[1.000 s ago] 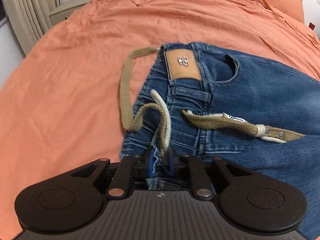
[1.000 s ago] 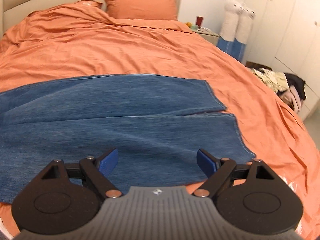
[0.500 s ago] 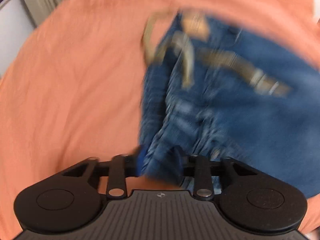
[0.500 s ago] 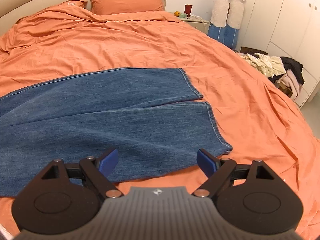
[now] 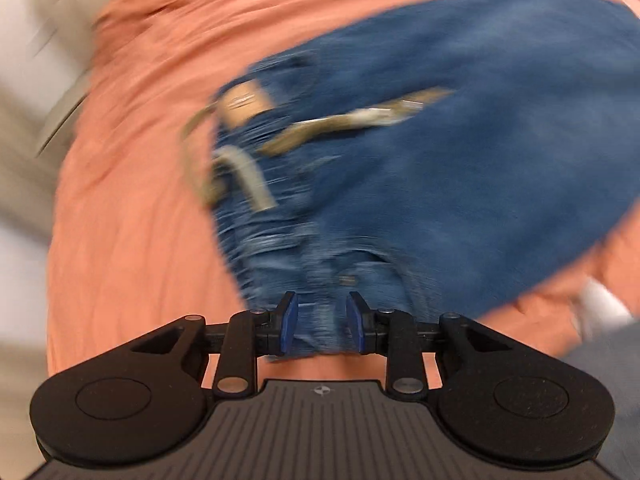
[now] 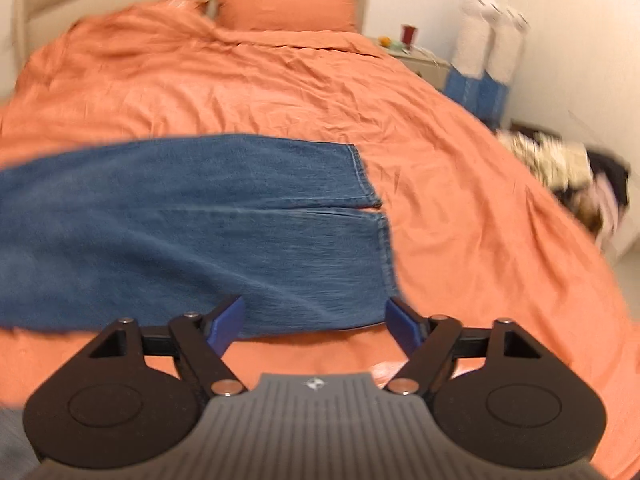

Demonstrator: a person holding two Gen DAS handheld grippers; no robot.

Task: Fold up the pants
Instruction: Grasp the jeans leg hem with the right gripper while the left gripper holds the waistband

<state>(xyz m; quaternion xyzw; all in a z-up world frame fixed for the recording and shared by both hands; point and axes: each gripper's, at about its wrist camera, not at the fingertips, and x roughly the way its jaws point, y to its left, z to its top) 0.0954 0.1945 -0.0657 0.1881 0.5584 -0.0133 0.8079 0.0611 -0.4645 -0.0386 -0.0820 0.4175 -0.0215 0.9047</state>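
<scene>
Blue jeans (image 5: pixel 440 160) lie across the orange bed, blurred in the left wrist view, with a tan leather patch (image 5: pixel 244 100) and a khaki belt (image 5: pixel 340 124) at the waist. My left gripper (image 5: pixel 322 320) is shut on a bunched fold of the waistband, lifted slightly off the bed. In the right wrist view the two jeans legs (image 6: pixel 200 220) lie flat side by side, hems (image 6: pixel 368 176) to the right. My right gripper (image 6: pixel 316 318) hovers over the near leg's lower edge. Its jaws are closing with denim between the tips, but the pads do not press it.
The orange duvet (image 6: pixel 280 80) covers the whole bed, with a pillow (image 6: pixel 284 4) at the headboard. A nightstand (image 6: pixel 416 56) and two white plush toys (image 6: pixel 488 40) stand at the far right. A pile of clothes (image 6: pixel 560 160) lies by the right wall.
The left gripper has risen and rolled with the waistband in it, so the jeans swing in its view. The right gripper has slid along the near leg toward the hems, and its jaws have narrowed.
</scene>
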